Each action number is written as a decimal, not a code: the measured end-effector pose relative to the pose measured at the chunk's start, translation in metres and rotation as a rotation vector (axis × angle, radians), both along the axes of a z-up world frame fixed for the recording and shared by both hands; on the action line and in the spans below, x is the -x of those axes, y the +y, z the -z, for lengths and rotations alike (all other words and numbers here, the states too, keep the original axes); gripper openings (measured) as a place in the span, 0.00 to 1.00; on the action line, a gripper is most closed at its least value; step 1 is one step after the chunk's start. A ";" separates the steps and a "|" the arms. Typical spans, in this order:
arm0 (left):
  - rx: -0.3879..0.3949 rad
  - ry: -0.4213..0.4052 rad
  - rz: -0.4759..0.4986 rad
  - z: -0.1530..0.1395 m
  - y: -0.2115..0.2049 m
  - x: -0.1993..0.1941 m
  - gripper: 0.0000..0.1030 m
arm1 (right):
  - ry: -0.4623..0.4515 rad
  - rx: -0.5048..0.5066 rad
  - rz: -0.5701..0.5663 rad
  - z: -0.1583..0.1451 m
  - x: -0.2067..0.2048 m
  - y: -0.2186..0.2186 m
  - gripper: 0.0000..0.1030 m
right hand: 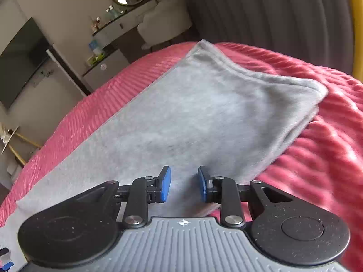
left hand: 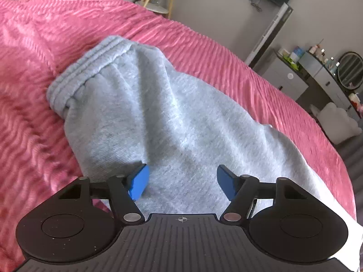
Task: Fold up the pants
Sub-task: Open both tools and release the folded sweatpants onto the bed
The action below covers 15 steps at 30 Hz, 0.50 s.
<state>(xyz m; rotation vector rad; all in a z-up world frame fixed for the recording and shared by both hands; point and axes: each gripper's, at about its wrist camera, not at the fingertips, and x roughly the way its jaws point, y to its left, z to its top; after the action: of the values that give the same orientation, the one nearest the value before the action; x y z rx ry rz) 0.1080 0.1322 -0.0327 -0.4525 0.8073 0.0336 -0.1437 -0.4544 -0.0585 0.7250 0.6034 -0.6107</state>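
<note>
Spread across a pink ribbed bedspread (left hand: pixel 215 52): grey sweatpants (left hand: pixel 172 122), lying fairly flat with soft creases. Gathered elastic waistband (left hand: pixel 84 68) at the far left end in the left wrist view; squared far edge (right hand: pixel 256 70) in the right wrist view. Behind the bed, a dresser with a round mirror (left hand: pixel 350 70) and bottles. Above the fabric, left gripper (left hand: pixel 181 181), blue pads spread wide, holding nothing. Right gripper (right hand: pixel 184 184) also over the cloth, pads parted by a narrower gap, nothing pinched.
</note>
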 end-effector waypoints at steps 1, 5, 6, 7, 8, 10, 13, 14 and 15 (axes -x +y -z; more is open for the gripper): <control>-0.019 -0.015 -0.004 -0.004 -0.002 0.002 0.72 | 0.011 0.013 0.013 -0.003 0.002 -0.002 0.25; -0.093 -0.027 -0.038 -0.019 -0.011 0.007 0.75 | 0.088 0.072 0.075 -0.010 0.013 -0.013 0.25; -0.098 -0.034 -0.028 -0.022 -0.015 0.009 0.76 | 0.094 0.080 0.076 -0.013 0.015 -0.013 0.26; -0.098 -0.046 -0.004 -0.028 -0.022 0.013 0.77 | 0.112 0.101 0.070 -0.016 0.017 -0.009 0.29; -0.090 -0.058 0.020 -0.032 -0.029 0.018 0.78 | 0.148 0.136 0.060 -0.019 0.014 -0.006 0.31; -0.048 -0.070 0.088 -0.037 -0.047 0.026 0.83 | 0.185 0.183 0.043 -0.021 0.010 0.002 0.42; -0.006 -0.046 0.157 -0.030 -0.070 0.031 0.85 | 0.197 0.185 0.030 -0.017 0.004 0.007 0.55; -0.009 -0.037 0.157 -0.025 -0.075 0.034 0.85 | 0.211 0.203 0.025 -0.016 0.000 0.010 0.57; -0.017 -0.030 0.152 -0.019 -0.078 0.036 0.85 | 0.225 0.221 0.013 -0.017 -0.002 0.013 0.65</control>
<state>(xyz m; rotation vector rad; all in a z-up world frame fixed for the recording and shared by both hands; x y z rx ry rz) 0.0721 0.0540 -0.0135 -0.3736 0.8098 -0.1068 -0.1416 -0.4410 -0.0419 0.4565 0.7262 -0.7639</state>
